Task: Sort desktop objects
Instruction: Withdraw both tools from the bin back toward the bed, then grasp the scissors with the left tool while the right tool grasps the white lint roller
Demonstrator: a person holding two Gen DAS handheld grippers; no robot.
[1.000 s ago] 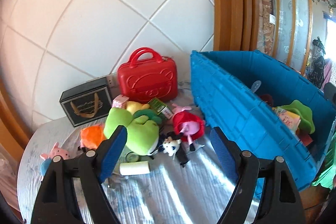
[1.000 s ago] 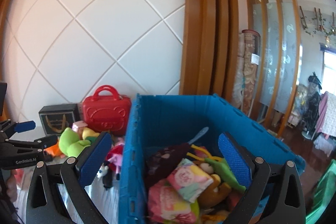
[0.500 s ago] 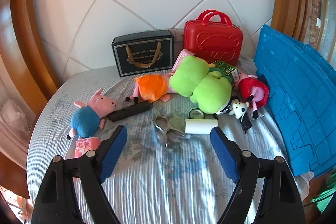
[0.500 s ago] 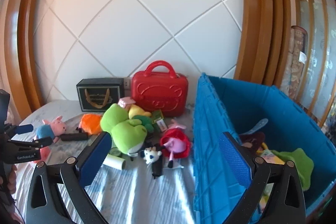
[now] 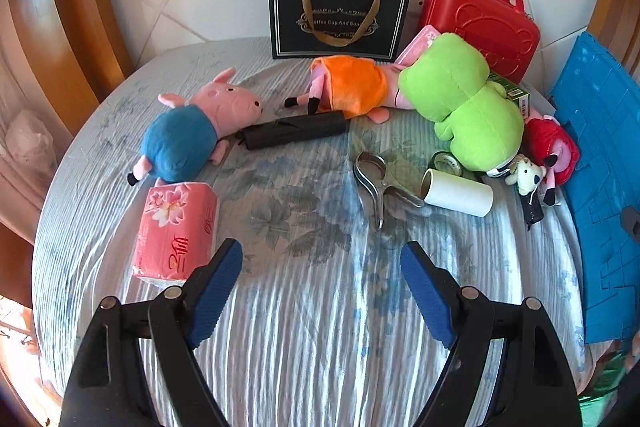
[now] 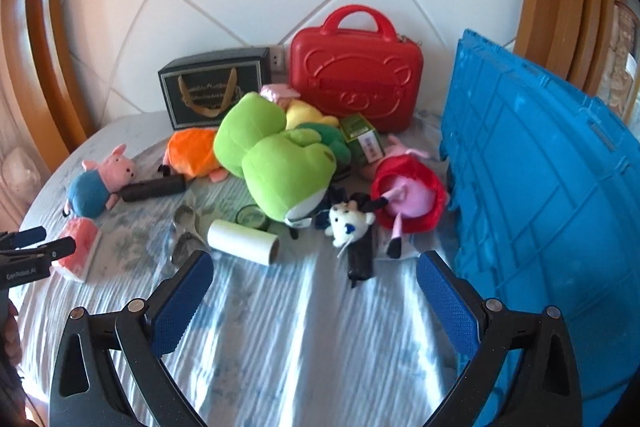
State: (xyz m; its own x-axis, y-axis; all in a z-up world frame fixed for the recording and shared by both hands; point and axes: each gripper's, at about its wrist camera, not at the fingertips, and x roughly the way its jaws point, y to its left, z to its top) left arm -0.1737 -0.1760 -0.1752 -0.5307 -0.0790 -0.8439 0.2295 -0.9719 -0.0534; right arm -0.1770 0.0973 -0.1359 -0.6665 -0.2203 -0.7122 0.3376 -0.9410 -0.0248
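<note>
Both grippers have swung down from the blue crate (image 6: 540, 187) toward the table (image 5: 320, 327). Toys lie piled at its far side: a green frog plush (image 5: 464, 107) beside the red case (image 5: 480, 23), a blue-bodied pig (image 5: 188, 135) left, pink tissues (image 5: 176, 231) nearer. Left gripper (image 5: 322, 263) and right gripper (image 6: 316, 275) hang wide apart, holding nothing.

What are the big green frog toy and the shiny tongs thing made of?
The big green frog toy looks like soft plush fabric: fuzzy, matte, squashy folds. The silver tongs-like tool looks like polished metal, probably steel: it gleams and reflects light.
</note>
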